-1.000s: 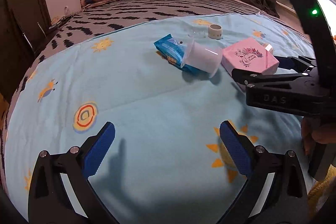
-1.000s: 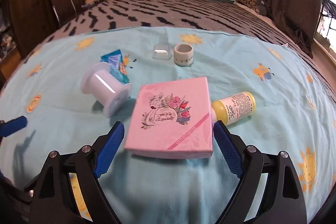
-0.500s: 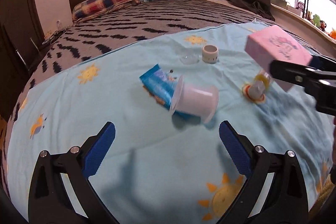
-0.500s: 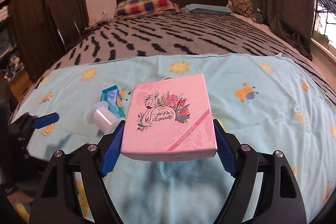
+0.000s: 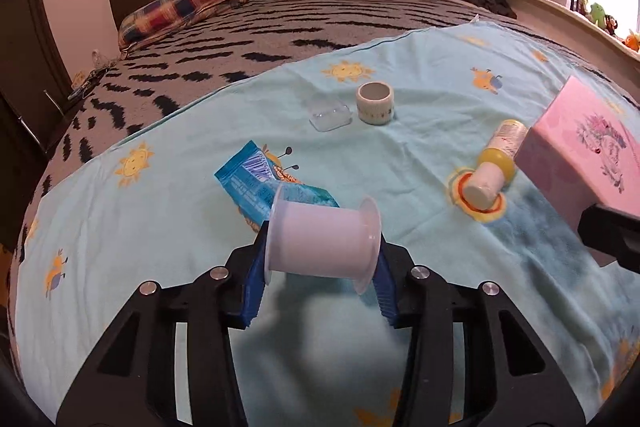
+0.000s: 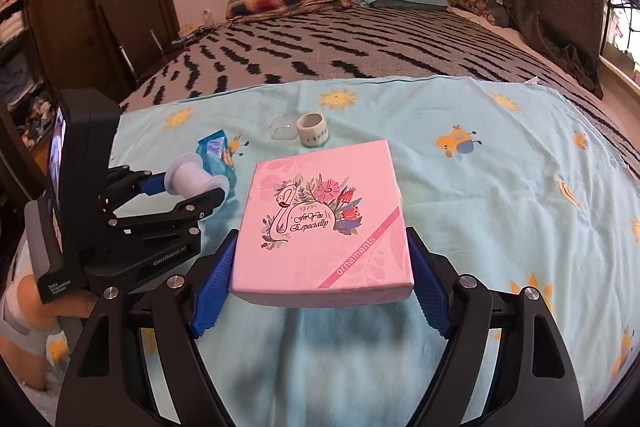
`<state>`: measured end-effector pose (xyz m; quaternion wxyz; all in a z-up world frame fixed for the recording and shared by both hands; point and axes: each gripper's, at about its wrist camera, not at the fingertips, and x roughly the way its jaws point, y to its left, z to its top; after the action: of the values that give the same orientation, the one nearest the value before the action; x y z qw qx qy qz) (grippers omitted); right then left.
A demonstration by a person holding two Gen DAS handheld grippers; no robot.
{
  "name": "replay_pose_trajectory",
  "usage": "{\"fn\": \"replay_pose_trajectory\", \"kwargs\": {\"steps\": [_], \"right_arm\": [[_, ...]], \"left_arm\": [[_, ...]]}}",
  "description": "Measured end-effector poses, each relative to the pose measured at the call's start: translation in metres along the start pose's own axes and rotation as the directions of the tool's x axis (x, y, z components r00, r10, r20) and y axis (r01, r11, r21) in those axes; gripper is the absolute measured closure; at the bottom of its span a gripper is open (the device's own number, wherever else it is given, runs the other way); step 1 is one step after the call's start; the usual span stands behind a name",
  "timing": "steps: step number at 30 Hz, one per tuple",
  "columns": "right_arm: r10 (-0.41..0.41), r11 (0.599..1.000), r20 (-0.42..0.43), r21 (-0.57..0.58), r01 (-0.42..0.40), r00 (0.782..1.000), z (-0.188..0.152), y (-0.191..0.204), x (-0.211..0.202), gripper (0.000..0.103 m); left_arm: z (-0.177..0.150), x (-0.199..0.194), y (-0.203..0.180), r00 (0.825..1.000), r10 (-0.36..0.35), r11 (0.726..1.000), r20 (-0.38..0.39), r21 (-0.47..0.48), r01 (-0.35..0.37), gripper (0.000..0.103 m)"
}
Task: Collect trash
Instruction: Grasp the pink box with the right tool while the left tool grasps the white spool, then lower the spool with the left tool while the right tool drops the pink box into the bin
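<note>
Just changed: right gripper (image 6: 320,279) clamped on one pink box (image 6: 324,223), lifted clear of the blue sheet (image 6: 500,187); left gripper (image 5: 320,279), jaws just closing, now pinching one white spool (image 5: 322,241) near left; two pieces secured; left lying: one blue wrapper (image 5: 256,183), one yellow bottle (image 5: 496,167), one tape roll (image 5: 376,103), one clear lid (image 5: 330,117) farther off.

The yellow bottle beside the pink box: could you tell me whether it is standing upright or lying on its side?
Lying on its side: the yellow bottle rests lengthwise on the blue sheet, its white cap end towards the left wrist camera.
</note>
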<state>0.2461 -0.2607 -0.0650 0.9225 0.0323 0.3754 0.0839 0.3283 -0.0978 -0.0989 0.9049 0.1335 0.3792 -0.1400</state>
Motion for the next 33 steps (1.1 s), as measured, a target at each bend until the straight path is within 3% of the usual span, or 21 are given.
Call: {"fn": "replay_pose_trajectory", "kwargs": {"steps": [8,18,27,33], "right_arm": [[0.025,0.999,0.036,-0.031,-0.024,0.999,-0.027,0.025,-0.051,0.024],[0.074,0.997,0.02,-0.023,-0.074,0.997,-0.093,0.042,-0.106,0.024],[0.103,0.994,-0.037,0.036,-0.102,0.994,-0.164,0.033,-0.131,0.024],[0.104,0.992,-0.11,0.081,-0.095,0.988,-0.209,0.023,-0.128,0.023]], "left_arm": [[-0.036,-0.08,-0.007,0.999,-0.025,1.0,0.04,-0.009,0.026,0.06],[-0.117,-0.174,-0.039,0.992,-0.106,0.993,0.074,-0.043,0.109,0.06],[-0.185,-0.2,-0.068,0.987,-0.153,0.986,0.044,-0.053,0.155,0.06],[-0.236,-0.185,-0.08,0.98,-0.192,0.978,-0.053,-0.093,0.187,0.06]]}}
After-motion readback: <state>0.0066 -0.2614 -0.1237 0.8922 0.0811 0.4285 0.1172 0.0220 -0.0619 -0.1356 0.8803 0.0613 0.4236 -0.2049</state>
